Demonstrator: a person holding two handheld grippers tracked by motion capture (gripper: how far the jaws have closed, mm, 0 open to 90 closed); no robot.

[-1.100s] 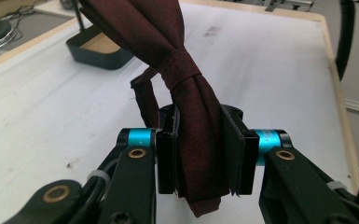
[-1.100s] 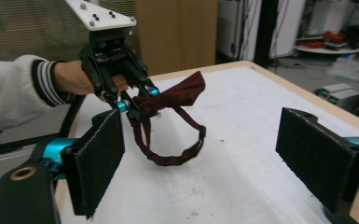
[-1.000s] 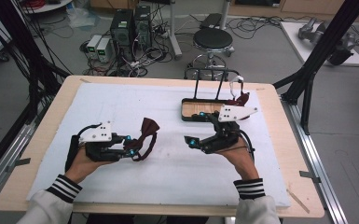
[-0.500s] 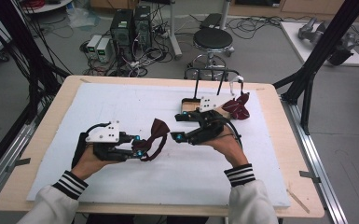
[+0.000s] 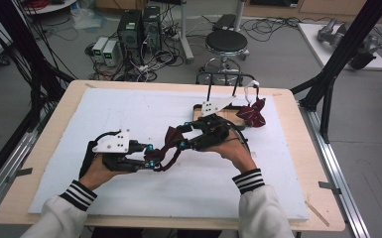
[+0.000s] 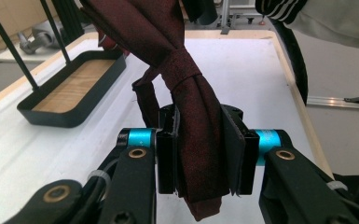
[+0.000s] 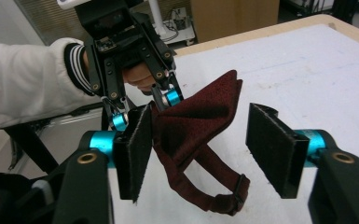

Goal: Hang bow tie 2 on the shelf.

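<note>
Bow tie (image 6: 186,93), dark red, knotted, looped strap

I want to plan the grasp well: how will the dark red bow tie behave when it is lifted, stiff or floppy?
Probably floppy: the bow tie creases and folds where the left gripper clamps one wing. Its strap hangs in a loose loop, so it may dangle and catch. The cloth looks rough and light, so it likely will not slip from the padded fingers.
</note>
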